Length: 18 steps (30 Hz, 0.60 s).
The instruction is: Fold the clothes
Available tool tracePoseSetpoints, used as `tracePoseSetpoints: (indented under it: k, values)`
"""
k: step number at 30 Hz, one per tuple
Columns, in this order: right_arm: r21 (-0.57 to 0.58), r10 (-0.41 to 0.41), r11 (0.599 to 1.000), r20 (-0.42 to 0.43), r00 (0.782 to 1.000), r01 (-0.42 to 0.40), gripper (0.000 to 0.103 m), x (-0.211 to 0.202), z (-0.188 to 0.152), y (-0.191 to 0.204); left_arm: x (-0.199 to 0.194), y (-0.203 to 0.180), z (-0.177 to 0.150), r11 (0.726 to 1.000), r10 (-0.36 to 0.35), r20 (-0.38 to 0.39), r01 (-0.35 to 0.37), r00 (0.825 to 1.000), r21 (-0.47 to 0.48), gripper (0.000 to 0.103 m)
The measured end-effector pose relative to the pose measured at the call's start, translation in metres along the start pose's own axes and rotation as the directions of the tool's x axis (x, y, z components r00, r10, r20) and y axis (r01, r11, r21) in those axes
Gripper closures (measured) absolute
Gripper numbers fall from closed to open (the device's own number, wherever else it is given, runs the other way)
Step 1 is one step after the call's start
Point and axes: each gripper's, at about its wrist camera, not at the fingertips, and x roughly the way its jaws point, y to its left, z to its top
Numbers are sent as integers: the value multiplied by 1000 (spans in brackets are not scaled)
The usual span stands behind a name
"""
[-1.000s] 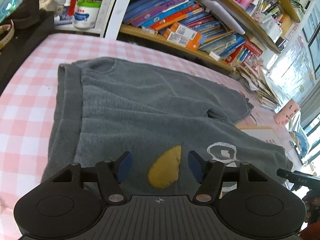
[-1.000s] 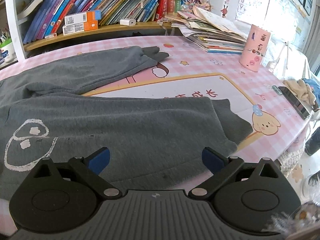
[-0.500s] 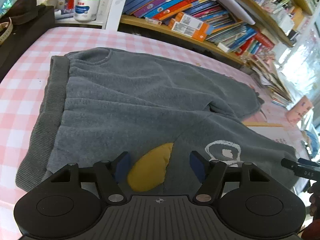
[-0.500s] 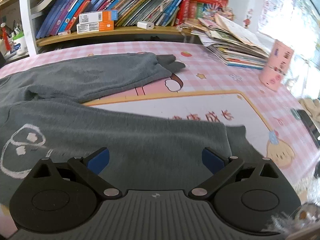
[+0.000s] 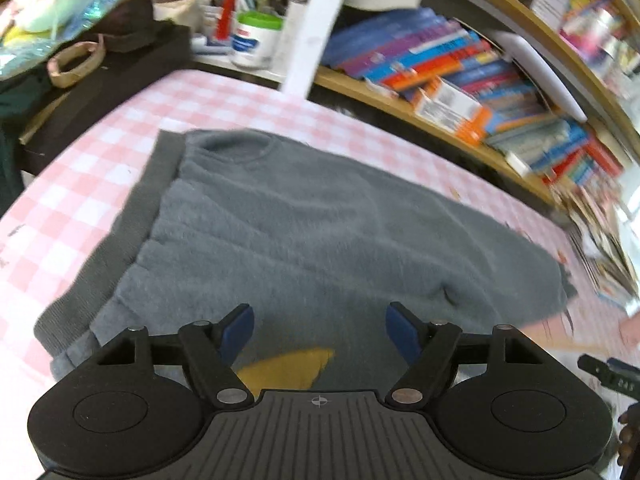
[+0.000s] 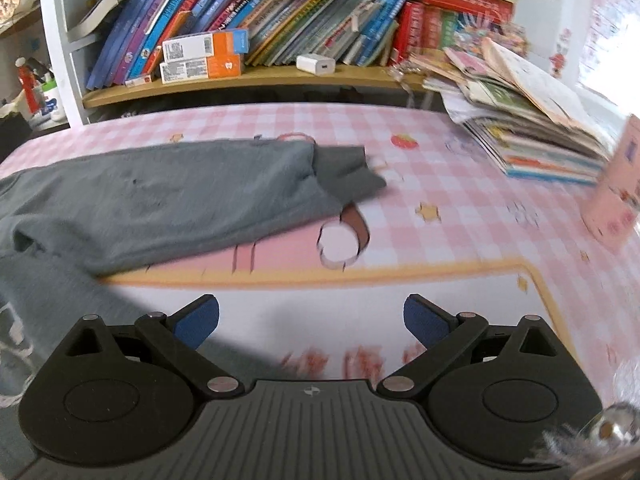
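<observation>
Bookshelves back a pink-checked bench (image 6: 460,184) where the grey sweatshirt (image 5: 320,232) lies spread flat, one sleeve (image 6: 192,192) stretched out, no fold showing, while the left hand-held gripper (image 5: 319,330) and right hand-held gripper (image 6: 311,320) hover open, holding nothing

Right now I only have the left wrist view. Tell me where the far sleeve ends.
Observer: On the right wrist view, the sleeve lies flat on the pink checked tablecloth, its cuff pointing toward the stacked magazines.
Operator: Report the right gripper.
Observer: The right gripper is open, over bare tablecloth, holding nothing.
Operator: Say what stands near that cuff.
Observer: A pink box stands at the right edge, clear of the cuff.
</observation>
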Motion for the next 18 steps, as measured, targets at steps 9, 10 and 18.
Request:
tracePoseSetpoints:
  k: [9,10,18]
  values:
    - [-167,121,980,45,992,-112,3,55,68,-27,20,-32,40,977,64,46,-72,997,200,22]
    - [-194,135,973,47,990,-124,3,63,77,-27,24,-35,44,969,72,45,-81,996,234,22]
    - [-240,160,959,8,987,-154,14,119,128,-34,60,-42,79,917,156,35,-158,987,366,22]
